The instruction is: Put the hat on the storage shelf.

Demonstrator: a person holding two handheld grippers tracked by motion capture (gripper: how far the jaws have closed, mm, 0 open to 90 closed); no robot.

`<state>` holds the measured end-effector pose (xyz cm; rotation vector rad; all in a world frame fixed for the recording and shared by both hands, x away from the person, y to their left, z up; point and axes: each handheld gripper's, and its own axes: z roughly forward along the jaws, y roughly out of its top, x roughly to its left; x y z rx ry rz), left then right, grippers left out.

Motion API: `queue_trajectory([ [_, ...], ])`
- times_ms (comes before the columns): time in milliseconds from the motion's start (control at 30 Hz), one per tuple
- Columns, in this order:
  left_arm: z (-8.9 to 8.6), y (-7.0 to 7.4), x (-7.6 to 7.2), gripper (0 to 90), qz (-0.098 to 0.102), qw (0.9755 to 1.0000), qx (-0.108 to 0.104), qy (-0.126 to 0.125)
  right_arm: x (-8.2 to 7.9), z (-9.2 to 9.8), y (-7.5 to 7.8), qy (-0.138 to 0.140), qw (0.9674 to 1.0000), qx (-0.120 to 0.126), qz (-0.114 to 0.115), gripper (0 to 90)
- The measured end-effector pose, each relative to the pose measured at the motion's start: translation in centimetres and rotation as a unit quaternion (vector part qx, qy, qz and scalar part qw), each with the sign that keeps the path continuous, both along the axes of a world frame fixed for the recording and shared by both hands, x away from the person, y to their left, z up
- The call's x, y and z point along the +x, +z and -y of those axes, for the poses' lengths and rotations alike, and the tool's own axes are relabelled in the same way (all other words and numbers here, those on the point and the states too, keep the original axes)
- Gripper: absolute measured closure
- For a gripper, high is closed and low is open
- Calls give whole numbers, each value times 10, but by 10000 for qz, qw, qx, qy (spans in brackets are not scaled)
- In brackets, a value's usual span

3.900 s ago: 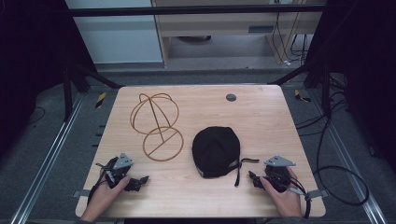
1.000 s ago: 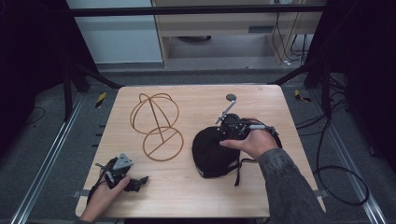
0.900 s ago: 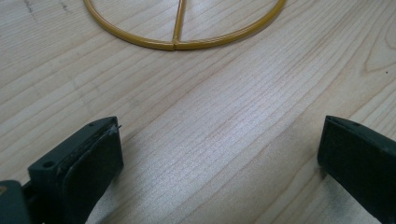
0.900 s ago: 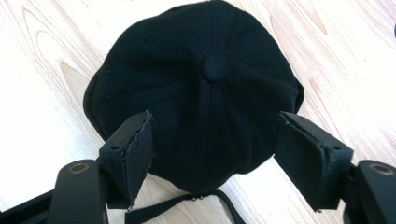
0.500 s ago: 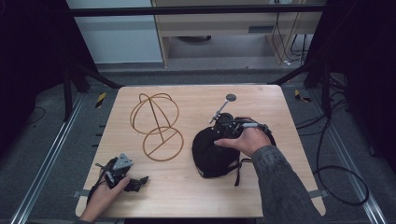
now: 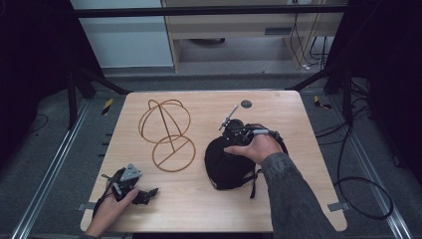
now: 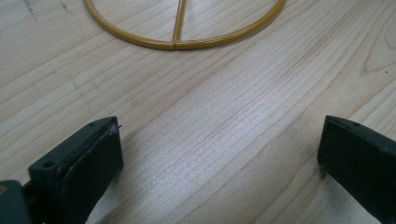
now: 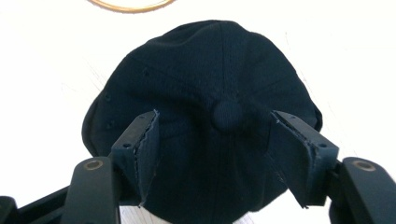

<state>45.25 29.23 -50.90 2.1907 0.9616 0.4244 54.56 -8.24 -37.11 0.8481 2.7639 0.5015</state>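
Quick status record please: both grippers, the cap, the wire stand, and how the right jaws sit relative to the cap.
right gripper: over the black cap, jaws apart and straddling its crown button; they have just been closing, pads not yet pressing the fabric
left gripper: open, low over bare wood at the table near edge, nothing between the jaws
black cap: lying crown up, right of centre
wire hat stand: upright, left of the cap, apart from it
stand base ring: just ahead of the left gripper
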Motion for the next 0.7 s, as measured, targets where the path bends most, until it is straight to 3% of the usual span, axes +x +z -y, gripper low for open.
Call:
queue_trajectory([
  [300,0,0,0,0,0,10000,-1,1,9,-8,-9,6,9999,-74,-88,490],
  [333,0,0,0,0,1,10000,0,-1,10,-8,-10,12,9999,-99,-105,581],
  [467,0,0,0,0,0,10000,0,-1,10,-7,-12,19,9997,-170,-150,724],
  [700,0,0,0,0,1,10000,-2,-1,7,-4,-8,80,9999,-119,-61,736],
])
